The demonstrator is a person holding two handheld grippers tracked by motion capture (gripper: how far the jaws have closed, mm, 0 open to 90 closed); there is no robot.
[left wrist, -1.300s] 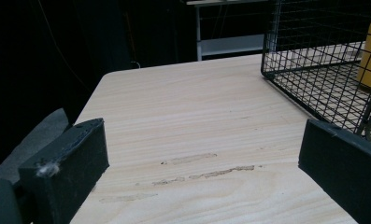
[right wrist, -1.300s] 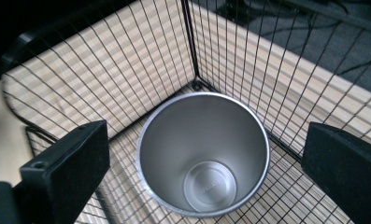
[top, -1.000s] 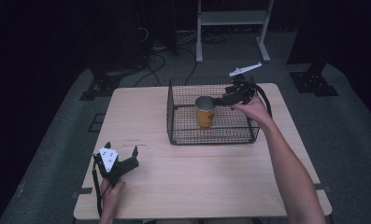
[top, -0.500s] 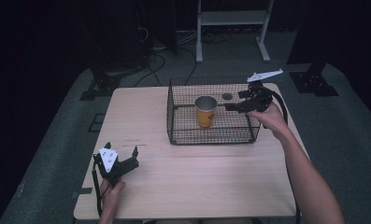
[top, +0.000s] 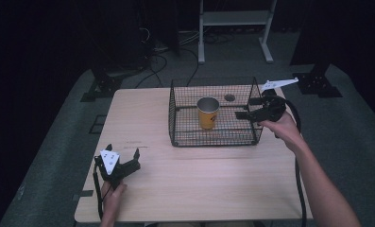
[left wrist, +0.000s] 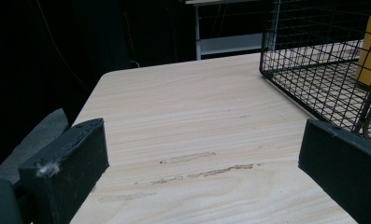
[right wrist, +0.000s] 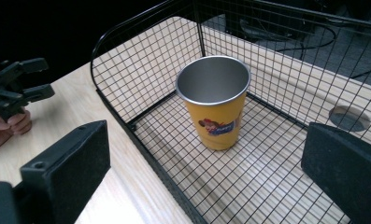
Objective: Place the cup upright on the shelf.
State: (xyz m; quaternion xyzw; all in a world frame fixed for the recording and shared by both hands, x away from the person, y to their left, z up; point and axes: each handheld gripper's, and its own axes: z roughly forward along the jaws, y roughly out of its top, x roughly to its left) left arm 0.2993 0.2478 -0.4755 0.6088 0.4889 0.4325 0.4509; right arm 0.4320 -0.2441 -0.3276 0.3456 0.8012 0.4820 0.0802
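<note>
The cup stands upright inside the basket, untouched. The right tool hangs wide open and empty at the basket's right rim. Judged best: back away level, clear of the wire. Left tool open on the counter, holding nothing

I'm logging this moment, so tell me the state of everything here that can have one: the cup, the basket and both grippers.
Cup: upright, empty, standing free inside the basket.
Basket: upright on the table, open at the top, holding the cup.
Right gripper: open, empty, at the basket's right wall.
Left gripper: open, empty, low over the table's near left part.
</note>
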